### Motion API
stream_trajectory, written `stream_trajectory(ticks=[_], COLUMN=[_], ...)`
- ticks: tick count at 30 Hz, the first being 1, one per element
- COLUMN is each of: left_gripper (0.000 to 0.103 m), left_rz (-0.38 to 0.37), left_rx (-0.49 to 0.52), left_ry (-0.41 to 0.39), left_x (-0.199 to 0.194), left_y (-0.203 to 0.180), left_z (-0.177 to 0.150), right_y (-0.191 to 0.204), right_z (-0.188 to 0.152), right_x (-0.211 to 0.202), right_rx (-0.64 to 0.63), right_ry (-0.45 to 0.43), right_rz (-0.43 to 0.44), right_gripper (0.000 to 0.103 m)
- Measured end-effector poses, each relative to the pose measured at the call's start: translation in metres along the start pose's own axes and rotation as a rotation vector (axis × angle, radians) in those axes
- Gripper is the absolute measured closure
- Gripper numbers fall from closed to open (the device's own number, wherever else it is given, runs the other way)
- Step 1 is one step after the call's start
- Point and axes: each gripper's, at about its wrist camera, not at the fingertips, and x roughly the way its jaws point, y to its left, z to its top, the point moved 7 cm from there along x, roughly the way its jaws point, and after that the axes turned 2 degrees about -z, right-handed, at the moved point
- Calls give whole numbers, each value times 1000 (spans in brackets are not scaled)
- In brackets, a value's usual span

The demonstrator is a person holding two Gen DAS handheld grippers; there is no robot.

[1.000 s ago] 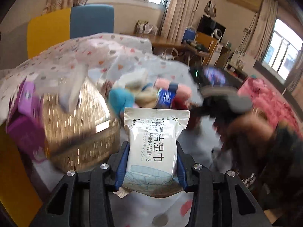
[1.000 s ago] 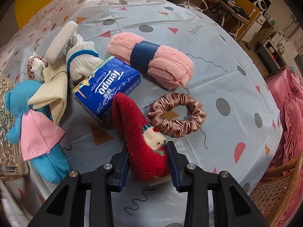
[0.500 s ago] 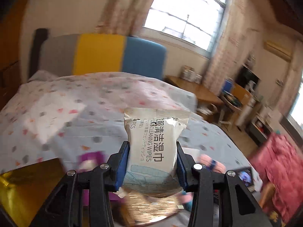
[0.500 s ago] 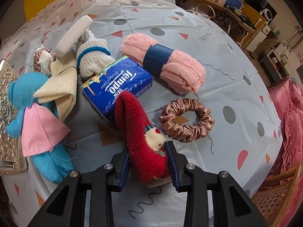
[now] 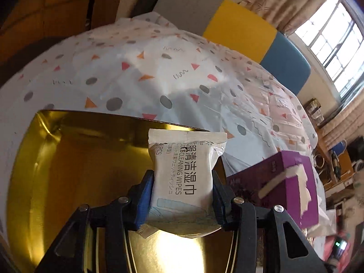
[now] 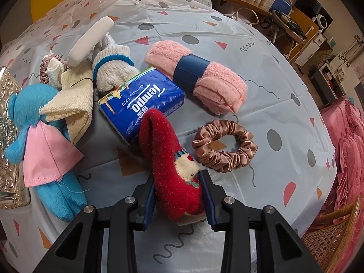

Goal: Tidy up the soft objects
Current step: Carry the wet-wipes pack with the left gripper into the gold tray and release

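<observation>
In the left wrist view a white pack of cleaning wipes (image 5: 184, 177) stands upright between the blue pads of my left gripper (image 5: 182, 195), whose jaws are opening while the pads still touch the pack. Under it lies the shiny inside of a gold tin (image 5: 68, 159). In the right wrist view my right gripper (image 6: 177, 195) is shut on a red knitted sock (image 6: 168, 159) that rests on the tablecloth. Around the sock lie a blue Tempo tissue pack (image 6: 141, 100), a pink rolled towel (image 6: 195, 77) and a satin scrunchie (image 6: 225, 145).
A purple tissue box (image 5: 279, 182) stands right of the tin. Left of the sock lie a blue plush toy (image 6: 38, 141), a beige cloth (image 6: 72, 104) and a white sock (image 6: 111, 68). The tin's embossed wall (image 6: 9, 125) is at far left; a wicker chair (image 6: 336, 238) at lower right.
My left gripper swung with the wipes pack from facing the pile of soft things to above the open gold tin, rolling as it went. The right gripper stayed shut on the red sock.
</observation>
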Motion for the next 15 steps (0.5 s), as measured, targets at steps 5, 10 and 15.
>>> stream_trajectory(ticks=[5, 10, 15], left_gripper=[30, 30, 30], left_rz=[22, 46, 93], left_rx=[9, 53, 135], left_ry=[-29, -61, -114], left_x=[-2, -28, -60], left_y=[-3, 2, 2], left_z=[3, -13, -42], right_y=[3, 4, 1], right_z=[-1, -2, -2], right_x=[-1, -2, -4], right_rx=[-27, -30, -15], right_ry=[-10, -14, -18], right_rz=[-18, -18, -2], right_gripper=[67, 68, 72])
